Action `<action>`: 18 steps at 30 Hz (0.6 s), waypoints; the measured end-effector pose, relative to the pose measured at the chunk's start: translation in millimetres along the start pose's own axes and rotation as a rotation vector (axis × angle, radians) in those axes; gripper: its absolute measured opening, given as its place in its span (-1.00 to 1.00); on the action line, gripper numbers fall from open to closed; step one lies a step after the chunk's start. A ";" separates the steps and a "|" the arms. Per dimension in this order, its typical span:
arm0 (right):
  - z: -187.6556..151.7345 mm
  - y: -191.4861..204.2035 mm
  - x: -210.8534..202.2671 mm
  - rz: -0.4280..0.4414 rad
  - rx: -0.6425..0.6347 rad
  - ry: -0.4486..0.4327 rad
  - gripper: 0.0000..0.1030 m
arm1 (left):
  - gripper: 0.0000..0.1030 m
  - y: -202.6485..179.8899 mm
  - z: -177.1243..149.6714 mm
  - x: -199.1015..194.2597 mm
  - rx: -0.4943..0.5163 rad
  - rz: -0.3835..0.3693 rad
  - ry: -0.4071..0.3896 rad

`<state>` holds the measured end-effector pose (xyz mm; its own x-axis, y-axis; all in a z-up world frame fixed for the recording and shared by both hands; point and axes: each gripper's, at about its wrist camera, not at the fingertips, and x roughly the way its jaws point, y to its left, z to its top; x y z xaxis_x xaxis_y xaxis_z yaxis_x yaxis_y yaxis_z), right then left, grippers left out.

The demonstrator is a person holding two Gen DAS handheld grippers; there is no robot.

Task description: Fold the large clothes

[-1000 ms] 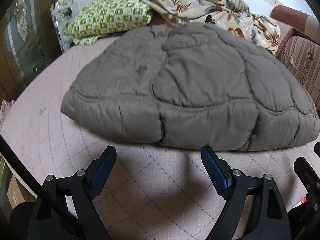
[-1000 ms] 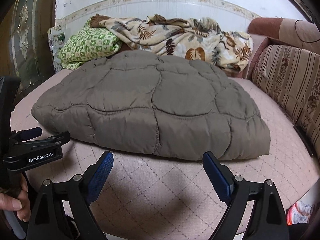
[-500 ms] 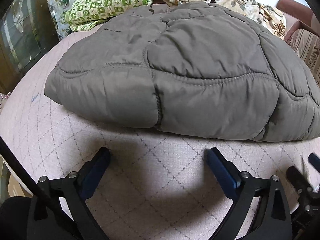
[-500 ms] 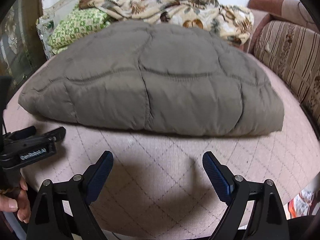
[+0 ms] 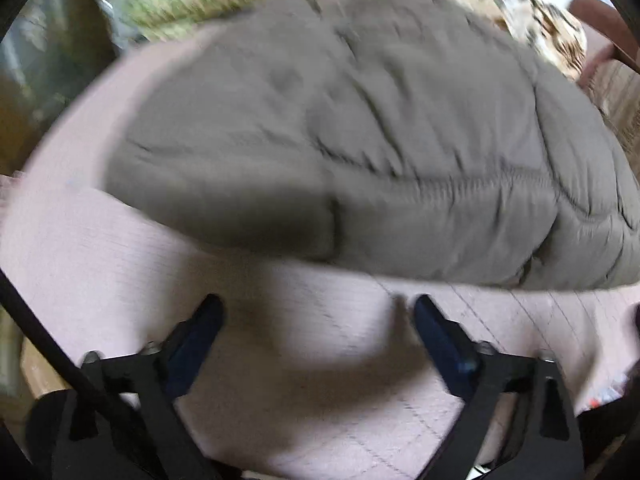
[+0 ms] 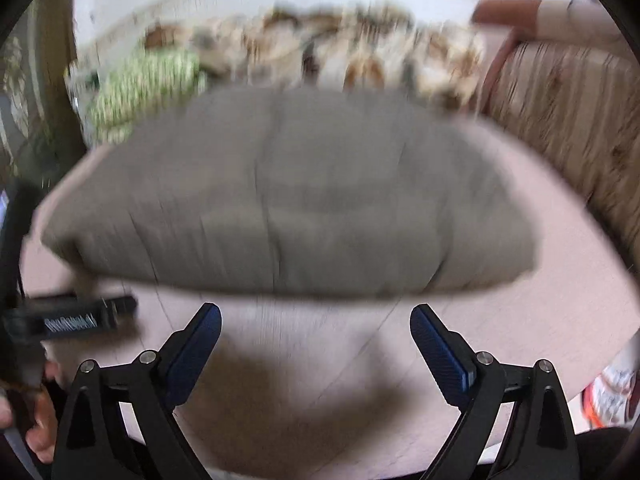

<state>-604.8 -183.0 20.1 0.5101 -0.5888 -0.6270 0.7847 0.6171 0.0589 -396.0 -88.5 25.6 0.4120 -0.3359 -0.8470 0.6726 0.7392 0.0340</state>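
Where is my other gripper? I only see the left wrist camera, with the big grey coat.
Observer: The right gripper is open just short of the grey coat, with nothing between its fingers.
Operator: Does the coat hang off the edge on the right?
Observer: No, its right corner lies on the pink cover, apart from the striped sofa back.
Operator: Anything else over there?
Observer: What looks like an orange and white shoe shows past the cover's lower right edge. It is blurred.
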 end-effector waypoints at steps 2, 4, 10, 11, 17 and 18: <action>8.9 0.0 -27.4 -0.033 0.000 -0.109 0.90 | 0.73 -3.4 3.8 -24.2 0.024 0.005 -0.087; 14.7 0.0 -55.3 -0.049 0.011 -0.212 0.99 | 0.73 -9.7 3.4 -58.7 0.065 0.039 -0.214; 11.6 15.9 -95.7 -0.063 -0.029 -0.339 0.99 | 0.90 -18.5 -20.9 -116.9 0.142 0.035 -0.387; 13.6 20.9 -94.9 -0.052 -0.037 -0.337 0.99 | 0.90 -17.6 -24.2 -120.1 0.151 0.029 -0.396; 10.3 33.9 -93.8 -0.045 -0.068 -0.320 0.99 | 0.90 -7.9 -26.7 -112.4 0.128 0.005 -0.359; 9.2 34.6 -94.0 -0.048 -0.068 -0.320 0.99 | 0.90 -5.5 -25.1 -109.5 0.121 0.016 -0.353</action>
<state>-622.4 -111.1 88.2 0.5667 -0.7453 -0.3512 0.7904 0.6121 -0.0238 -460.2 -41.1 104.9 0.5953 -0.5214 -0.6113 0.7237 0.6785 0.1260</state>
